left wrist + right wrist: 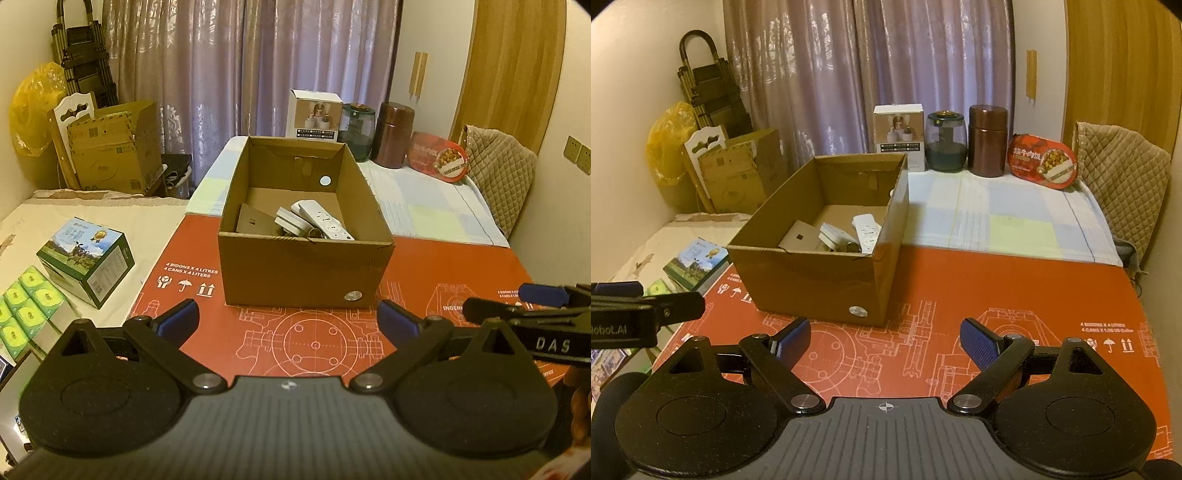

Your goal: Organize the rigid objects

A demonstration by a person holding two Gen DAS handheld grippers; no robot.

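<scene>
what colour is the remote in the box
White remote, with pale buttons; clearest in the left wrist view.

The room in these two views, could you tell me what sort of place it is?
Probably a home bedroom or spare room used for storage: drawn curtains, a folded ladder in the corner, and stacked cardboard boxes against the wall.

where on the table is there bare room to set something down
Two free patches: the red mat between the cardboard box and both open hand-held grippers, and the pale checked cloth right of the box. Crowded: the back edge, lined by white carton, jar, brown canister and red tin.
</scene>
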